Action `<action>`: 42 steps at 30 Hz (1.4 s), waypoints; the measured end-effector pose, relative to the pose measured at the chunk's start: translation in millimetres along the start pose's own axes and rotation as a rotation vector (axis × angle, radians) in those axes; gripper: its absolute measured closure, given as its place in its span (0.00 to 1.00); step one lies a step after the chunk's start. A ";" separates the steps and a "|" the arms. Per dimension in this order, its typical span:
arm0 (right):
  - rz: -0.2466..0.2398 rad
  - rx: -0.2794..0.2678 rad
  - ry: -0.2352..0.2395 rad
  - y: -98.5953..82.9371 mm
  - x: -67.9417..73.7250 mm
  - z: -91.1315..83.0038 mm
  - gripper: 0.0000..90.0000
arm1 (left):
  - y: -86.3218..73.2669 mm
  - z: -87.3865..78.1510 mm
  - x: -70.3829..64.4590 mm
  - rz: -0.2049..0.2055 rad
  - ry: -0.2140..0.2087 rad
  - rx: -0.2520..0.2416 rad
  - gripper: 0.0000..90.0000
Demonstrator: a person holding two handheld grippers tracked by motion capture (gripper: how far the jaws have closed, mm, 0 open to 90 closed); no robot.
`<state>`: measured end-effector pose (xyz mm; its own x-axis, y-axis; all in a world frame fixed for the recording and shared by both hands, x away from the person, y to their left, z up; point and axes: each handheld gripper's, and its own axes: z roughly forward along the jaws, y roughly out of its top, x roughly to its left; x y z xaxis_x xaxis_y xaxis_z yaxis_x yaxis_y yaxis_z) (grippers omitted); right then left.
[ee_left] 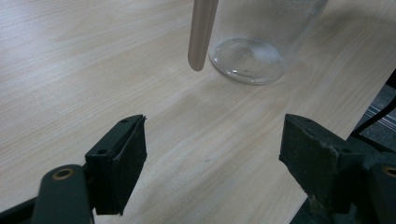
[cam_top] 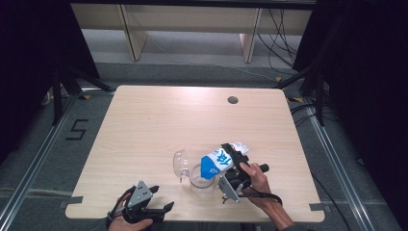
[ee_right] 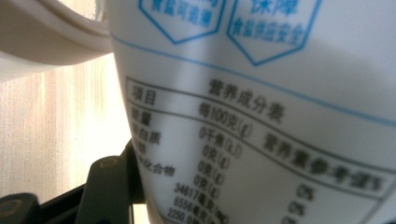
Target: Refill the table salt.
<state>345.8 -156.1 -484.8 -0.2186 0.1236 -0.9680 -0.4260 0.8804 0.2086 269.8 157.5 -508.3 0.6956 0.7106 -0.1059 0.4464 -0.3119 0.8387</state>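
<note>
A white-and-blue salt bag (cam_top: 220, 162) tilts over a clear glass jar (cam_top: 202, 179) at about five o'clock on the bench (cam_top: 159, 120) — the pour looks just under way, a little white showing on the jar's bottom (ee_left: 261, 53). The right hand-held gripper (cam_top: 234, 166) clamps the bag; next comes steeper tipping. The left hand-held gripper (ee_left: 212, 158) rests at seven o'clock, jaws wide, empty — the jar's hinged lid (cam_top: 180, 162) hangs open.
</note>
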 end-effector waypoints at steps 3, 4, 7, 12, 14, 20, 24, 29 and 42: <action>0.067 0.010 0.006 -0.6 5.7 -0.1 0.47 | -0.2 0.3 -0.3 -0.009 0.001 -0.001 0.25; 0.064 0.012 0.005 -0.6 5.7 0.0 0.47 | -0.1 0.1 -0.1 -0.005 0.001 0.001 0.25; 0.041 0.022 0.000 -0.8 3.5 -0.6 0.47 | 0.5 -0.4 0.8 0.013 0.001 0.006 0.25; -0.041 0.013 -0.022 -0.5 -2.1 0.4 0.47 | -0.4 1.1 -1.2 -0.018 -0.002 -0.008 0.25; -0.049 0.013 -0.025 -0.6 -3.2 0.5 0.47 | -0.4 1.1 -1.1 -0.017 -0.002 -0.006 0.25; -0.078 0.006 -0.032 0.0 -2.7 0.5 0.47 | -0.5 0.9 -1.1 -0.017 0.000 -0.006 0.25; -0.045 0.002 -0.031 -1.0 2.6 0.9 0.47 | -0.5 1.0 -1.1 -0.017 -0.002 -0.007 0.25; -0.046 0.024 -0.033 -0.8 3.8 -0.5 0.47 | -0.5 1.1 -1.1 -0.017 -0.002 -0.006 0.25; -0.124 0.020 -0.046 0.6 -0.6 -0.3 0.47 | 0.3 -0.3 0.1 0.015 0.006 0.015 0.25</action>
<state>345.3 -155.8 -484.0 -0.1243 0.0338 -0.9917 -0.4297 0.8990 0.0845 269.8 157.7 -507.9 0.6990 0.7095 -0.0898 0.4441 -0.3322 0.8321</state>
